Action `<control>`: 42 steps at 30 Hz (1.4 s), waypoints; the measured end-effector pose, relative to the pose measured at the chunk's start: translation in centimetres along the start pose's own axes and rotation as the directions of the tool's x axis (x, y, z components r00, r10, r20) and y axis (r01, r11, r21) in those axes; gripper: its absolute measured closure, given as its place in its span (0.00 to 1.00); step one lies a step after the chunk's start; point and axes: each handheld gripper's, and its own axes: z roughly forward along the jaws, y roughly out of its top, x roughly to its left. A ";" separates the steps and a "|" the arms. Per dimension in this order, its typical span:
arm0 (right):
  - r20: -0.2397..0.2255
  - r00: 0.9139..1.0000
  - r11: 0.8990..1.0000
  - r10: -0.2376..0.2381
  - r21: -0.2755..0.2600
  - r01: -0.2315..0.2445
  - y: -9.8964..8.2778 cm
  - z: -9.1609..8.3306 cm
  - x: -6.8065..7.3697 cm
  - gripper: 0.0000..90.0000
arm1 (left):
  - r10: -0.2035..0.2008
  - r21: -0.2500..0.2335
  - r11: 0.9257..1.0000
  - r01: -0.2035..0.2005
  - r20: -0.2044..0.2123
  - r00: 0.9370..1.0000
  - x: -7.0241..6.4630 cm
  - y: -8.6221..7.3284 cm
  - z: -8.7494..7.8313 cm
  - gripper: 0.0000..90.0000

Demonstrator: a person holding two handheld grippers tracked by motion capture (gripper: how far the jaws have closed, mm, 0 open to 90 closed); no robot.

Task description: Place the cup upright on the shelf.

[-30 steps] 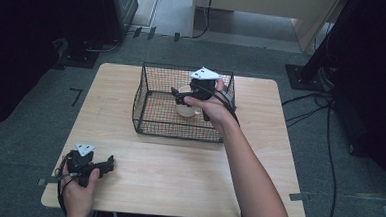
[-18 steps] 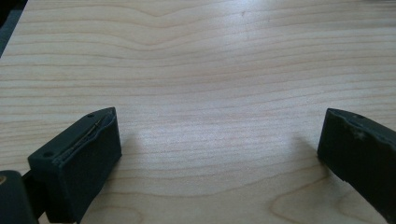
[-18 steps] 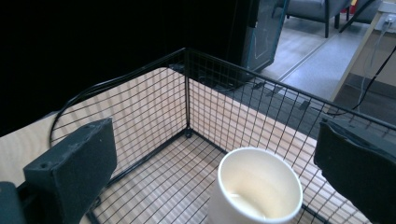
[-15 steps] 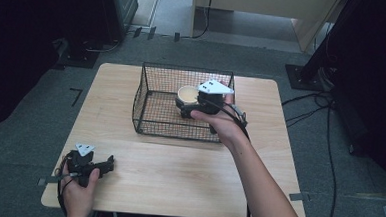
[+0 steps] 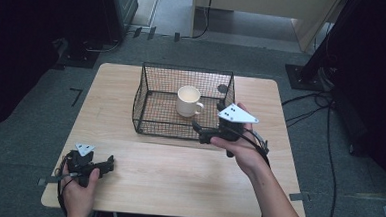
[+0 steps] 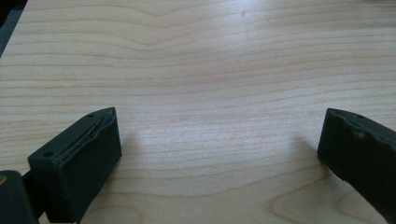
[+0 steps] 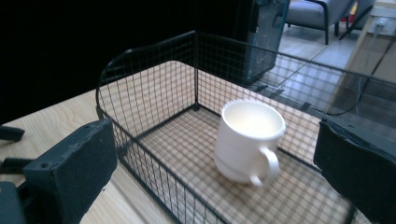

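Note:
A white mug (image 5: 188, 100) stands upright inside a black wire basket (image 5: 140, 96) at the back middle of the wooden table (image 5: 177, 173). My right gripper (image 5: 203, 133) hovers open just outside the basket's near right corner, its jaws pointing left and holding nothing. In the right gripper view the mug (image 7: 247, 140) sits beyond the basket's near wall (image 7: 154, 158), handle toward me, between the wide-apart jaws of my right gripper (image 7: 215, 170). My left gripper (image 5: 105, 165) rests at the table's near left corner. In its own view my left gripper (image 6: 219, 154) is open over bare wood.
The basket takes up the back middle of the table, with bare wood in front of it. A dark cabinet (image 5: 119, 4) stands beyond the far left corner. Cables (image 5: 326, 103) trail over the floor on the right.
My right gripper has let go of the mug inside the basket and drawn back over the near wall toward me. The mug stays standing in the basket. The left gripper has not moved.

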 end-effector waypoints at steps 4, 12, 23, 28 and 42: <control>0.015 1.000 1.000 0.014 -0.007 -0.014 -1.3 -1.9 -0.1 0.00 | -0.001 0.000 1.000 0.001 0.001 1.000 0.0 0.0 0.0 0.00; 0.035 0.999 0.999 0.032 -0.004 -0.032 -4.3 -4.6 -0.3 0.00 | 0.001 0.000 1.000 -0.001 0.000 1.000 0.0 0.0 0.0 0.00; 0.091 0.995 0.999 0.049 -0.001 -0.049 -7.6 -7.9 -1.2 0.00 | 0.001 -0.001 1.000 -0.001 0.000 1.000 0.0 0.0 0.0 0.00; 0.127 0.988 0.996 0.091 0.009 -0.093 -9.4 -9.3 -2.3 0.00 | 0.001 0.000 1.000 -0.001 0.000 1.000 0.0 0.0 0.0 0.00; 0.282 0.944 0.980 0.172 0.049 -0.193 -14.5 -12.5 -6.9 0.00 | 0.003 0.001 1.000 -0.003 0.000 1.000 0.0 0.0 0.0 0.00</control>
